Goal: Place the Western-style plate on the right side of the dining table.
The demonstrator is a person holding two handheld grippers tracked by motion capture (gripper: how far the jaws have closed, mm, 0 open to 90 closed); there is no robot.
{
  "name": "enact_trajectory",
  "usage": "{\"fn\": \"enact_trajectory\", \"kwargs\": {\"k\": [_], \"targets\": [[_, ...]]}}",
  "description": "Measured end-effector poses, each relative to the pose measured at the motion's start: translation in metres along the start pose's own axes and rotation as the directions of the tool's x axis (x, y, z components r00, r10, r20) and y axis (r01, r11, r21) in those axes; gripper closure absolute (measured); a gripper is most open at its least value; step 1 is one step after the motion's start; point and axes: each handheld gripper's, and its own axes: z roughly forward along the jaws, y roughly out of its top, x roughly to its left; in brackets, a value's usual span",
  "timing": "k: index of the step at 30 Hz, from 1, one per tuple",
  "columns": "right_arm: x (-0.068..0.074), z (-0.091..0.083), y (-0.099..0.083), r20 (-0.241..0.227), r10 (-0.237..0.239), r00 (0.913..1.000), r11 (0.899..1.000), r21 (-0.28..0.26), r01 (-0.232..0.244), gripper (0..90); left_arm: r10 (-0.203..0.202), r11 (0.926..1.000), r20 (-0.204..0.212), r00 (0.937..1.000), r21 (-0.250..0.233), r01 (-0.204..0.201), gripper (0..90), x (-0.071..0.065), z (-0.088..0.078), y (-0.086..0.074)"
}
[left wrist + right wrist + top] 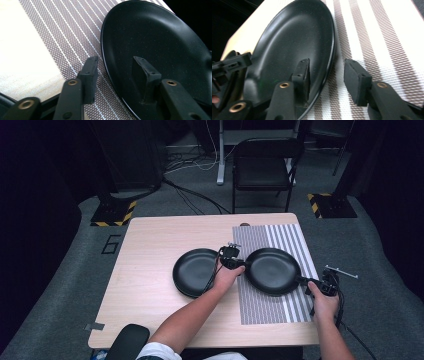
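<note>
**Plate on the striped mat, a gripper astride its rim on either side**

- Black plate lies flat on the striped placemat, right half of the wooden table. A second black plate sits just left of it on bare wood, apart from the mat.
- Left gripper is at the plate's left rim, right gripper at its right-near rim. The two stand roughly opposite each other across the plate.
- Left gripper view: jaws part open, one finger over the plate's inner surface, the other over the mat, rim running between them. Pads look clear of the rim; no squeeze visible.
- Right gripper view: same arrangement mirrored, one finger inside the plate, the other out over the mat. Jaws part open, nothing clamped.
- Judgement: plate appears set down and let go; pulling each gripper straight back outward, away from the rim, would clear it without dragging.
- Plate: round, shallow, matt black, faintly speckled, raised lip, empty.
</note>
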Motion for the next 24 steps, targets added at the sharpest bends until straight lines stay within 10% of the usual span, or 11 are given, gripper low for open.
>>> {"fn": "enact_trajectory", "kwargs": {"k": [14, 24], "targets": [[0.005, -0.014, 0.002, 0.050, -0.083, 0.9953, 0.995, -0.052, 0.086, 46.4, 0.051, 0.9982, 0.008, 0.9987, -0.033, -0.050, 45.0, 0.002, -0.020, 0.002], [0.019, -0.021, 0.004, 0.081, -0.202, 0.9761, 0.976, -0.069, 0.207, 41.9, 0.078, 0.9955, 0.001, 0.9970, -0.054, -0.078, 41.1, 0.010, -0.045, 0.004]]}}
